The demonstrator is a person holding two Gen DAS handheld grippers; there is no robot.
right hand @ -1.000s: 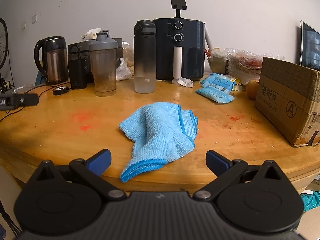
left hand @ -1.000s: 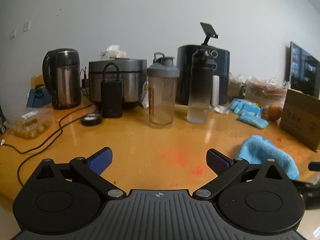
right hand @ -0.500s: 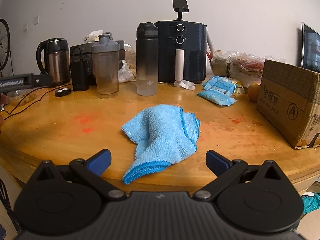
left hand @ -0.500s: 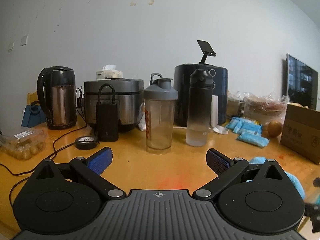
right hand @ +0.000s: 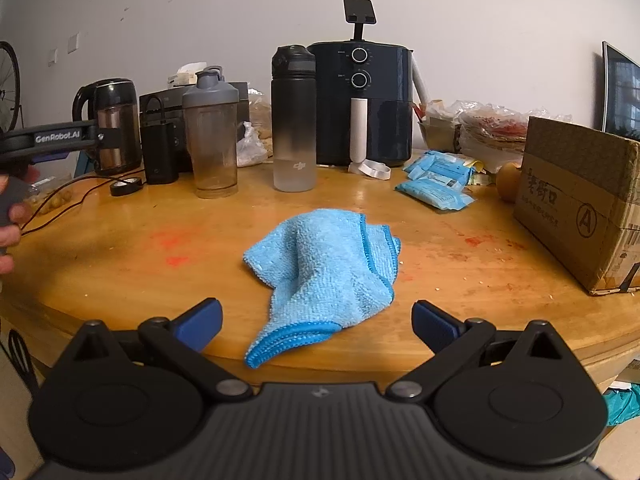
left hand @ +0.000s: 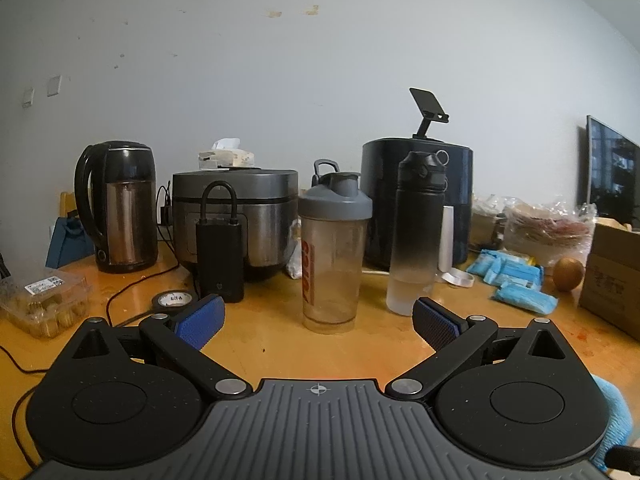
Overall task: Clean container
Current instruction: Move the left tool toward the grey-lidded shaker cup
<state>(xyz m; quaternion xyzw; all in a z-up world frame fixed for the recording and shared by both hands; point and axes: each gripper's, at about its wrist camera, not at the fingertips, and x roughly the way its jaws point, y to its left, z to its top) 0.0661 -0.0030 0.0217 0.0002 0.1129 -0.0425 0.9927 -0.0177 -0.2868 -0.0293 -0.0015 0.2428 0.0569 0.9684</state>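
On my wooden table [right hand: 120,248] I count two drink containers, one blue cloth [right hand: 328,264], one kettle [left hand: 118,212], one rice cooker [left hand: 248,208], one air fryer [right hand: 362,104], one cardboard box [right hand: 576,200], one roll of black tape [left hand: 173,300] and several blue packets [right hand: 436,184] I cannot count surely.

The two containers are a shaker bottle [left hand: 334,256] and a taller water bottle [left hand: 418,232], standing upright just beside each other. The shaker has a clear, slightly cloudy body with red lettering down one side and a grey screw lid with a flip cap and loop. It stands near the middle of the table, in front of the cooker and the fryer.

My left gripper [left hand: 318,320] has its jaws wide apart and empty; the shaker shows between the blue pads, beyond them and untouched. My right gripper [right hand: 316,320] is spread just as wide, holding nothing, hanging at the near table edge with the crumpled cloth lying between and ahead of its pads, not touched. In the right view a hand [right hand: 10,216] grips the left tool's handle.
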